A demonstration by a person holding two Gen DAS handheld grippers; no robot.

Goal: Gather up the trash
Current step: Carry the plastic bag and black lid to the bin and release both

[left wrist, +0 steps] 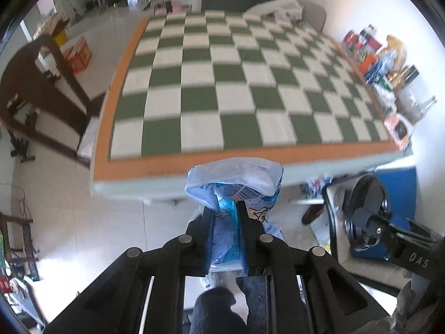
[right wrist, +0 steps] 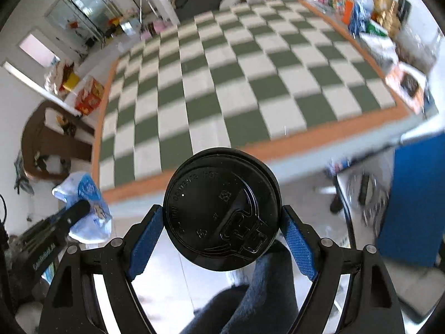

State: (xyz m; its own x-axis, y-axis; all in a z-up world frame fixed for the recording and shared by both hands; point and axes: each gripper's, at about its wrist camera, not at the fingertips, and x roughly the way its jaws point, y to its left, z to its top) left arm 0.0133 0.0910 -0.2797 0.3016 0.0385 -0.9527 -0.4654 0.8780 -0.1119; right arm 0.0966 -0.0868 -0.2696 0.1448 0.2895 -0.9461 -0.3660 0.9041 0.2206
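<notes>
My left gripper (left wrist: 226, 208) is clamped narrow on a crumpled blue-and-white wrapper (left wrist: 236, 183), which sticks out past the fingertips toward twelve o'clock in its view; my right gripper (right wrist: 222, 217) stands wide with a black-lidded cup (right wrist: 222, 208) seated between its blue pads (right wrist: 144, 239), lid facing the lens. Both pieces of trash hang off the near edge of the checkered table (left wrist: 155, 164), over the floor. From the left wrist the cup shows at about four o'clock; from the right wrist the wrapper shows at about eight o'clock. I judge the step in hand to be carrying both to a bin, and doing it well means keeping the cup upright in case anything is left in it, holding a steady squeeze on both, and keeping the two grippers apart so they do not knock. I cannot pick out a bin for certain: the blue panel (right wrist: 411, 200) at three o'clock is cut off, and the blurred things on the floor beside it are unreadable. The cup's body is hidden beneath its lid, so its contents are unknown. The clutter (left wrist: 383, 66) along the table's far right side is too smeared to sort trash from keepers.
</notes>
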